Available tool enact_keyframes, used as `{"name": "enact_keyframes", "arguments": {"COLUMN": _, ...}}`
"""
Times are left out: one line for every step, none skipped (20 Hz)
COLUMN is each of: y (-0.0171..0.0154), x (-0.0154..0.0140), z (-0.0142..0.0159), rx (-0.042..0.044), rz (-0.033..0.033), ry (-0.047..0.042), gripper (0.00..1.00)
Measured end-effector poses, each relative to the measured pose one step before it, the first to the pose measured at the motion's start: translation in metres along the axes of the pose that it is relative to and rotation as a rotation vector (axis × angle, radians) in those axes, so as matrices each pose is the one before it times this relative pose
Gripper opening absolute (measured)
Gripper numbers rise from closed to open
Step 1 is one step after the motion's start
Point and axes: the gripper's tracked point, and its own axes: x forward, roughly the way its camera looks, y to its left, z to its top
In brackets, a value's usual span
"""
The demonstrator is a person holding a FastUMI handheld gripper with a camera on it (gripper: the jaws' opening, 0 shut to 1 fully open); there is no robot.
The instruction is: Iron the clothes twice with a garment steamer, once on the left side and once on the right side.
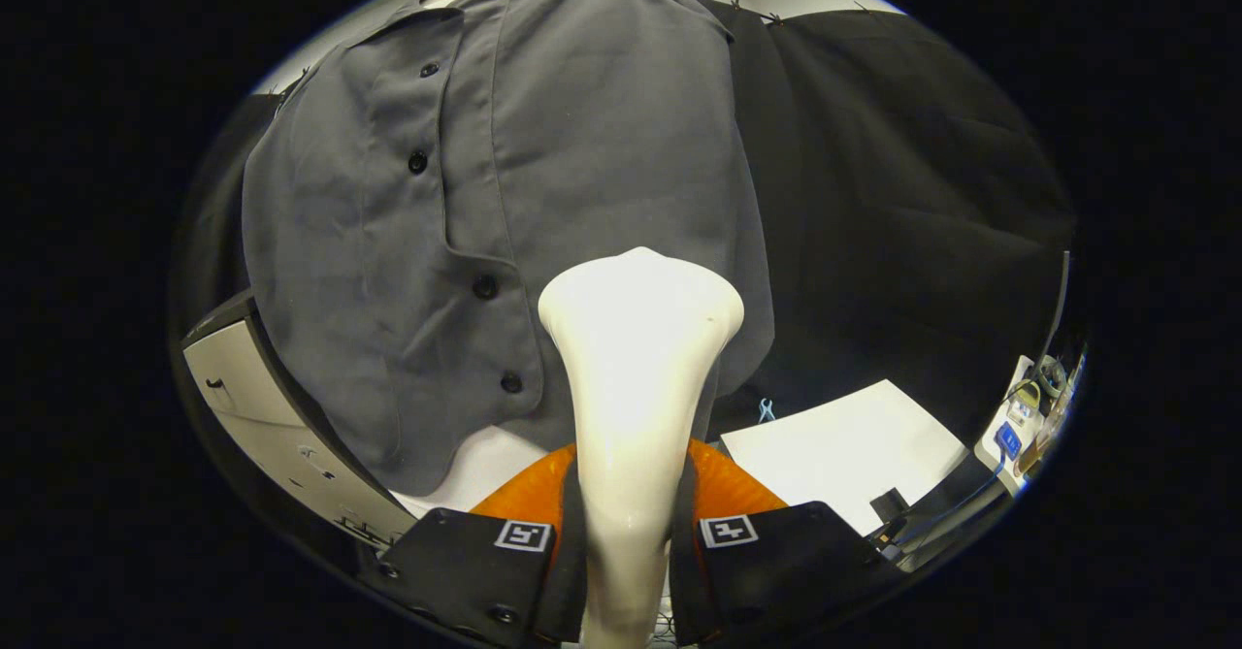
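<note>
A grey button-up shirt (543, 164) hangs on the black wall, its black buttons running down the front. My gripper (626, 533) is shut on the white garment steamer (636, 368), both black fingers (485, 557) pressing the steamer's neck. The steamer's wide head rises beyond the fingers and sits against the lower part of the shirt, to the right of the button line, near the hem. An orange part (723, 484) shows behind the neck, just above the fingers.
A white sheet (854, 445) lies below the shirt to the right. A pale cabinet panel (262, 416) stands at the lower left. A power strip with a blue plug and cables (1014, 426) sits at the far right.
</note>
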Motion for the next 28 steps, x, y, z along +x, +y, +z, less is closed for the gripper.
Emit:
{"name": "enact_keyframes", "arguments": {"y": 0.00082, "x": -0.00308, "z": -0.00133, "rx": 0.00329, "rz": -0.00285, "ry": -0.0089, "gripper": 0.42}}
{"name": "enact_keyframes", "arguments": {"y": -0.0003, "x": -0.00556, "z": -0.00035, "rx": 0.00268, "rz": -0.00591, "ry": -0.01052, "gripper": 0.42}}
{"name": "enact_keyframes", "arguments": {"y": 0.00036, "x": -0.0071, "z": 0.00064, "rx": 0.0032, "rz": -0.00013, "ry": -0.01031, "gripper": 0.42}}
{"name": "enact_keyframes", "arguments": {"y": 0.00185, "x": -0.0077, "z": 0.00383, "rx": 0.00623, "rz": 0.00361, "ry": -0.01425, "gripper": 0.42}}
{"name": "enact_keyframes", "arguments": {"y": 0.00183, "x": -0.00914, "z": 0.00547, "rx": 0.00618, "rz": 0.00533, "ry": -0.0148, "gripper": 0.42}}
{"name": "enact_keyframes", "arguments": {"y": 0.00375, "x": -0.01, "z": 0.00729, "rx": 0.00475, "rz": 0.00773, "ry": -0.0162, "gripper": 0.42}}
{"name": "enact_keyframes", "arguments": {"y": 0.00333, "x": -0.01122, "z": 0.00703, "rx": 0.00272, "rz": 0.00763, "ry": -0.02103, "gripper": 0.42}}
{"name": "enact_keyframes", "arguments": {"y": 0.00205, "x": -0.00997, "z": 0.00598, "rx": -0.00351, "rz": 0.00677, "ry": -0.01288, "gripper": 0.42}}
{"name": "enact_keyframes", "arguments": {"y": 0.00413, "x": -0.01242, "z": 0.00904, "rx": -0.00136, "rz": 0.00711, "ry": -0.02142, "gripper": 0.42}}
{"name": "enact_keyframes", "arguments": {"y": 0.00512, "x": -0.01183, "z": 0.00947, "rx": -0.00113, "rz": 0.01078, "ry": -0.02162, "gripper": 0.42}}
{"name": "enact_keyframes", "arguments": {"y": 0.0074, "x": -0.01078, "z": 0.00955, "rx": -0.00071, "rz": 0.02334, "ry": -0.01973, "gripper": 0.42}}
{"name": "enact_keyframes", "arguments": {"y": 0.0099, "x": -0.00707, "z": 0.00785, "rx": 0.00246, "rz": 0.02492, "ry": -0.01594, "gripper": 0.42}}
{"name": "enact_keyframes", "arguments": {"y": 0.00553, "x": -0.00625, "z": 0.00624, "rx": -0.00217, "rz": 0.01404, "ry": -0.01238, "gripper": 0.42}}
{"name": "enact_keyframes", "arguments": {"y": 0.00383, "x": -0.00835, "z": 0.00953, "rx": -0.00605, "rz": 0.00463, "ry": -0.01524, "gripper": 0.42}}
{"name": "enact_keyframes", "arguments": {"y": 0.0037, "x": -0.01, "z": 0.01162, "rx": -0.00794, "rz": 0.00655, "ry": -0.02518, "gripper": 0.42}}
{"name": "enact_keyframes", "arguments": {"y": 0.00624, "x": -0.00893, "z": 0.01435, "rx": -0.00268, "rz": 0.01096, "ry": -0.03003, "gripper": 0.41}}
{"name": "enact_keyframes", "arguments": {"y": 0.00869, "x": -0.00699, "z": 0.01301, "rx": 0.00151, "rz": 0.0177, "ry": -0.02998, "gripper": 0.41}}
{"name": "enact_keyframes", "arguments": {"y": 0.00805, "x": -0.0074, "z": 0.01357, "rx": 0.00567, "rz": 0.01883, "ry": -0.0295, "gripper": 0.41}}
{"name": "enact_keyframes", "arguments": {"y": 0.00707, "x": -0.00752, "z": 0.01066, "rx": 0.00109, "rz": 0.01584, "ry": -0.02035, "gripper": 0.41}}
{"name": "enact_keyframes", "arguments": {"y": 0.00524, "x": -0.00583, "z": 0.0093, "rx": -0.00384, "rz": 0.00971, "ry": -0.01277, "gripper": 0.41}}
{"name": "enact_keyframes", "arguments": {"y": 0.00456, "x": -0.008, "z": 0.00756, "rx": -0.00552, "rz": 0.00573, "ry": -0.01188, "gripper": 0.41}}
{"name": "enact_keyframes", "arguments": {"y": 0.00395, "x": -0.00666, "z": 0.0079, "rx": -0.00501, "rz": 0.00269, "ry": -0.01396, "gripper": 0.41}}
{"name": "enact_keyframes", "arguments": {"y": 0.00474, "x": -0.00531, "z": 0.00713, "rx": -0.00386, "rz": 0.00115, "ry": -0.01001, "gripper": 0.41}}
{"name": "enact_keyframes", "arguments": {"y": 0.00311, "x": -0.00592, "z": 0.00564, "rx": -0.0064, "rz": -0.00205, "ry": -0.00812, "gripper": 0.41}}
{"name": "enact_keyframes", "arguments": {"y": 0.0031, "x": -0.0059, "z": 0.00565, "rx": -0.00299, "rz": -0.0051, "ry": -0.01859, "gripper": 0.41}}
{"name": "enact_keyframes", "arguments": {"y": 0.00431, "x": -0.00449, "z": 0.0064, "rx": -0.00189, "rz": -0.00164, "ry": -0.0144, "gripper": 0.41}}
{"name": "enact_keyframes", "arguments": {"y": 0.00187, "x": -0.00422, "z": 0.00338, "rx": -0.00029, "rz": 0.00242, "ry": -0.00643, "gripper": 0.41}}
{"name": "enact_keyframes", "arguments": {"y": 0.00292, "x": -0.00304, "z": 0.00151, "rx": 0.00099, "rz": 0.0068, "ry": 0.00064, "gripper": 0.41}}
